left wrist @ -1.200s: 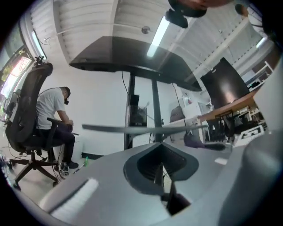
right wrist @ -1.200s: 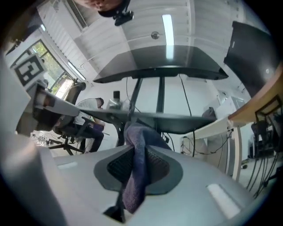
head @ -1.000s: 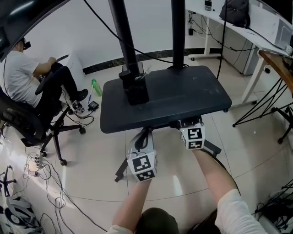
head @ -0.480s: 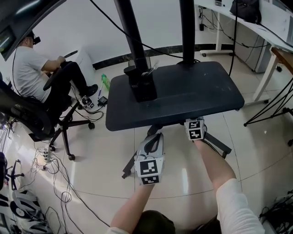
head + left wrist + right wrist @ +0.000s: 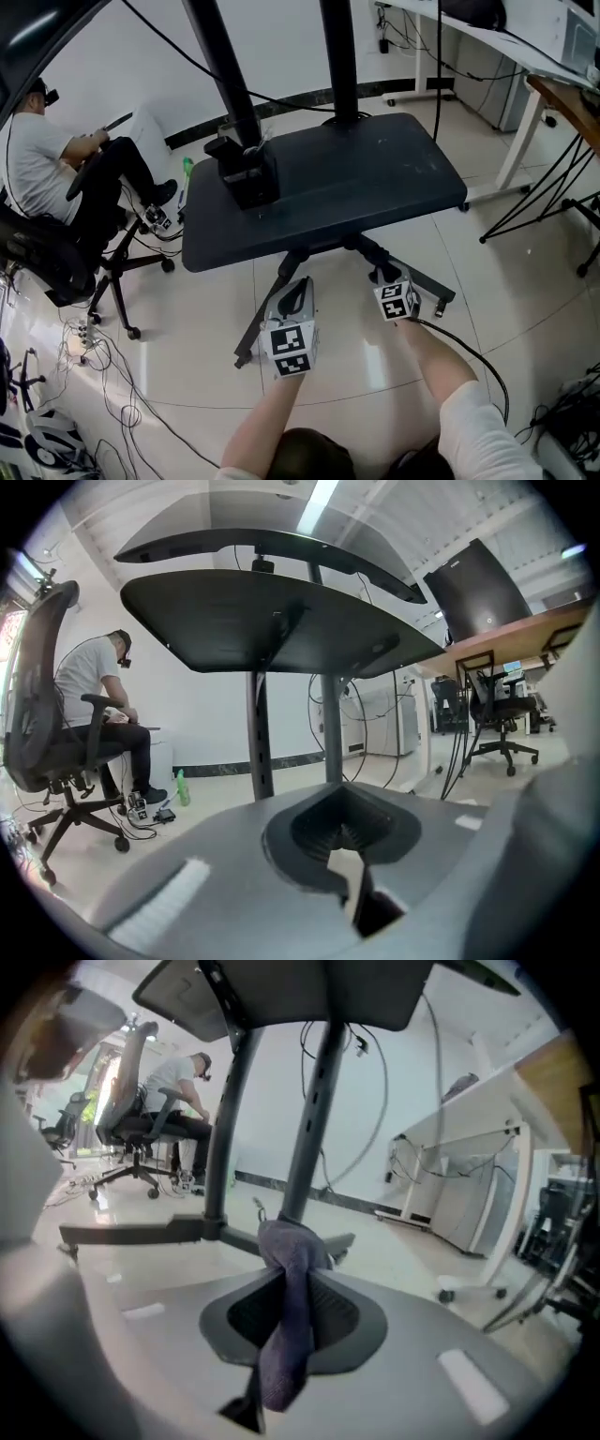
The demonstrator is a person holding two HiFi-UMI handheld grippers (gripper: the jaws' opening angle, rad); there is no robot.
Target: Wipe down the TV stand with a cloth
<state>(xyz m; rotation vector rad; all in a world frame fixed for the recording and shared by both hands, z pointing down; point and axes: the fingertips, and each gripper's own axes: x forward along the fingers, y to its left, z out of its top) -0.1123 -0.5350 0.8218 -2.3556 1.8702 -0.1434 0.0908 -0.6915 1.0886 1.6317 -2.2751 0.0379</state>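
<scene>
The TV stand's black shelf (image 5: 356, 183) fills the middle of the head view, with two black poles (image 5: 220, 66) rising from its back. In the left gripper view its underside (image 5: 272, 621) spreads overhead. My right gripper (image 5: 386, 279) hangs below the shelf's front edge, above a base leg (image 5: 427, 286). It is shut on a grey-purple cloth (image 5: 286, 1269) that droops between its jaws (image 5: 292, 1312). My left gripper (image 5: 292, 292) is low beside another base leg (image 5: 267, 314). Its jaws (image 5: 343, 844) are shut with nothing in them.
A black box (image 5: 246, 176) sits at the shelf's back left by a pole. A person sits in an office chair (image 5: 52, 253) at the left. Nearby are a green bottle (image 5: 187, 171) and floor cables (image 5: 98, 370). A white desk (image 5: 487, 52) and tripod legs (image 5: 548, 202) stand right.
Both grippers have drawn back from under the shelf's front edge toward me and lower over the floor. The right one still grips the cloth.
</scene>
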